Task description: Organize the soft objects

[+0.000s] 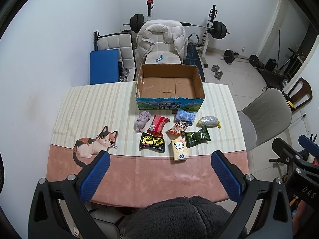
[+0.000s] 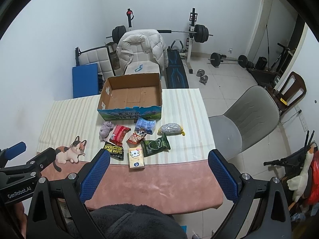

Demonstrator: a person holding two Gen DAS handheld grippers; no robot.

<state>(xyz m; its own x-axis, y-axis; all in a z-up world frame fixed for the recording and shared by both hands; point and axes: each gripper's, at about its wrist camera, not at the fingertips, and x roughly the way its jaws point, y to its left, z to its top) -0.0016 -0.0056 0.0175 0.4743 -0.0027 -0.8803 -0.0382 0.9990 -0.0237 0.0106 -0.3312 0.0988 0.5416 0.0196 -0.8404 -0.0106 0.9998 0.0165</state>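
An open cardboard box (image 1: 169,83) (image 2: 131,95) stands empty at the table's far side. Before it lie several soft items: a purple cloth (image 1: 142,121) (image 2: 106,130), a red packet (image 1: 158,125) (image 2: 119,135), a black shoe-wipes pack (image 1: 152,142) (image 2: 113,151), a tissue pack (image 1: 179,146) (image 2: 136,157), a green packet (image 1: 197,136) (image 2: 156,145), a blue packet (image 1: 185,116) (image 2: 145,125), an orange snack bag (image 1: 178,129) (image 2: 136,136) and a grey bean bag (image 1: 208,121) (image 2: 170,128). My left gripper (image 1: 160,157) and right gripper (image 2: 159,157) are open and empty, held above the table's near edge.
The table wears a striped and pink cloth (image 1: 127,171) with a cat print (image 1: 93,144). A grey chair (image 2: 247,119) stands right of the table. A chair with a white jacket (image 1: 162,37) and weight gear (image 1: 217,29) stand behind.
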